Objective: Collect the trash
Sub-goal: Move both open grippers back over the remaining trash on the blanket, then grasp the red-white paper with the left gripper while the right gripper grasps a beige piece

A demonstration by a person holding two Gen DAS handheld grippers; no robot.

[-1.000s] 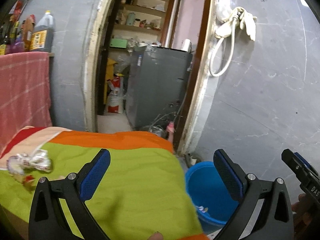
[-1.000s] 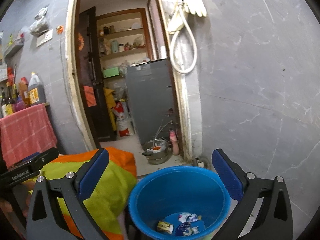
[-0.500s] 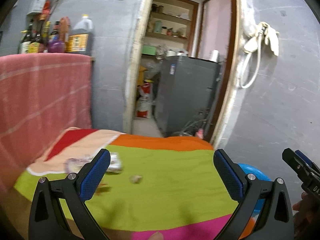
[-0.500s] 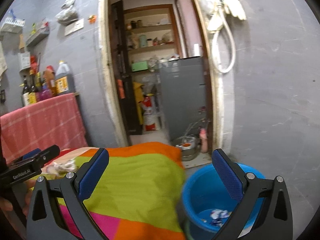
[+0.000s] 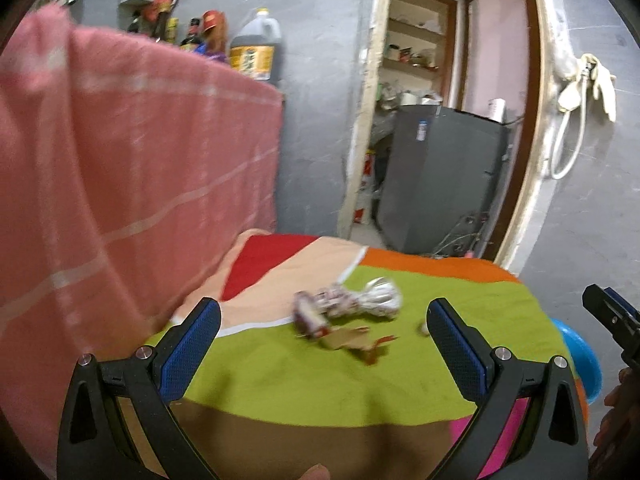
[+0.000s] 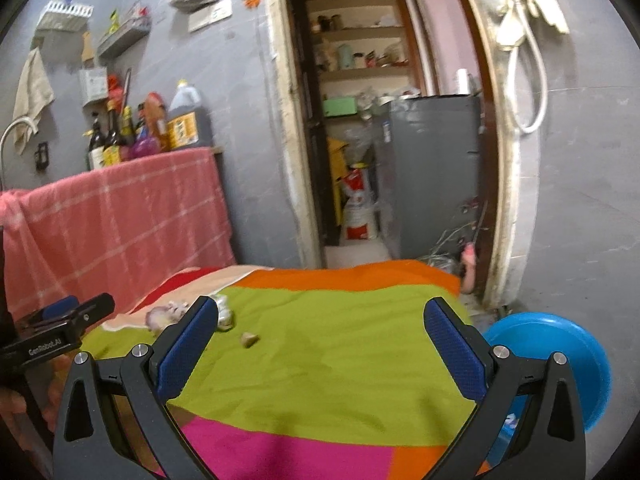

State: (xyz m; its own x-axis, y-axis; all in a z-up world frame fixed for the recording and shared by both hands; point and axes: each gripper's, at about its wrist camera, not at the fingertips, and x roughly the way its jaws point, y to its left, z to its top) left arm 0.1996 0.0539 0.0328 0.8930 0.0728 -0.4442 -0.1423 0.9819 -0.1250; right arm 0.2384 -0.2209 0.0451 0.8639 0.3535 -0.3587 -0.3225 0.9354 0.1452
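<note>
Both your grippers, left gripper and right gripper, are wide apart and empty. Wrappers and scraps sit on the cloth, and the bucket waits beside it, so plenty left.

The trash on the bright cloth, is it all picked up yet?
Not yet. Both grippers, left and right, are open and empty. A crumpled silver-and-pink wrapper, brown scraps and a small beige crumb lie on the green cloth, beside the round blue plastic bucket.
</note>
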